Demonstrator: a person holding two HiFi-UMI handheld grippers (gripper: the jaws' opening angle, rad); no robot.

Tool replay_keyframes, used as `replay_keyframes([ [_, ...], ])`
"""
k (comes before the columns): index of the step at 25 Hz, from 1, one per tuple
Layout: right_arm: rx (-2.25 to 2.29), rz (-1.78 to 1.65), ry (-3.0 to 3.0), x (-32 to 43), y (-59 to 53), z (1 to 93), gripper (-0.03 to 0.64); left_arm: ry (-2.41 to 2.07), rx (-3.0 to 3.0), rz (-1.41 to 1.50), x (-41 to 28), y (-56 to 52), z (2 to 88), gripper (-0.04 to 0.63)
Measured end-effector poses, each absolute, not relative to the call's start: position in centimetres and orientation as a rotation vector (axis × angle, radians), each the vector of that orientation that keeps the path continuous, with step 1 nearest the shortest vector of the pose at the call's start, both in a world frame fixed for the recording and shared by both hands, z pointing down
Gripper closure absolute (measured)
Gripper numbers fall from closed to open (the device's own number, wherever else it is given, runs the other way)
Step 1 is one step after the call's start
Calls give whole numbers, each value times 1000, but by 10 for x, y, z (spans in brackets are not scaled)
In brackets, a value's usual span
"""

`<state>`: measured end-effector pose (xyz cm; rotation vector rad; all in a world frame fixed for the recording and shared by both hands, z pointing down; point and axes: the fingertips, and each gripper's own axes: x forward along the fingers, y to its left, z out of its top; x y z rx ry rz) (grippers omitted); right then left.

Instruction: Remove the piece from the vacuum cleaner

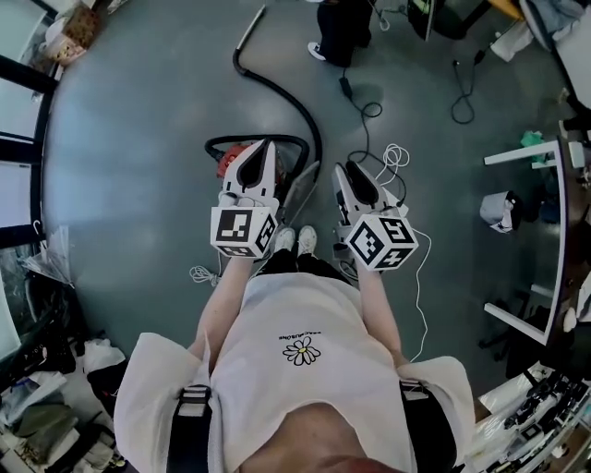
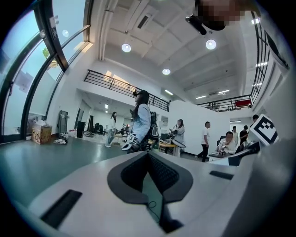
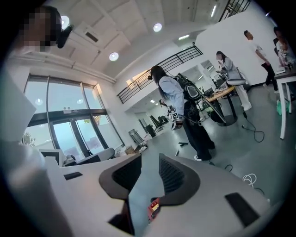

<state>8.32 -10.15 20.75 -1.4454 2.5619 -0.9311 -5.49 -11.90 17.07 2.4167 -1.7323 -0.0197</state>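
Note:
In the head view the vacuum cleaner (image 1: 236, 160) stands on the grey floor just ahead of my feet, its red body under a black loop handle. Its black hose (image 1: 294, 100) curves away to a wand (image 1: 251, 28) lying farther off. My left gripper (image 1: 269, 146) hovers above the red body with its jaws together and nothing between them. My right gripper (image 1: 341, 172) is held to the right of the cleaner, its jaws a little apart and empty. Both gripper views look out level across the hall. The left gripper (image 2: 148, 155) and right gripper (image 3: 150, 159) show there, but not the cleaner.
A grey slanted part (image 1: 301, 189) lies between the grippers by my shoes (image 1: 295, 240). Black cables (image 1: 367, 109) and a white cord (image 1: 395, 157) trail on the floor. A white table frame (image 1: 528, 155) stands at the right. A person (image 3: 185, 109) with a backpack stands ahead; others stand at desks.

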Motion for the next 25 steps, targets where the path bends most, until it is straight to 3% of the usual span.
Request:
replay_keyframes([
  [5, -1430, -925, 2667, 67, -120, 220, 488, -1712, 2434, 81, -64, -136, 182, 592],
  [10, -1520, -934, 2797, 38, -145, 308, 486, -1615, 2341, 382, -90, -152, 304, 592],
  [19, -1851, -1701, 2349, 51, -177, 635, 486, -1280, 2022, 988, -116, -147, 632, 592],
  [25, -2060, -1997, 2059, 53, -162, 719, 486, -1261, 1935, 1019, -131, -140, 681, 592],
])
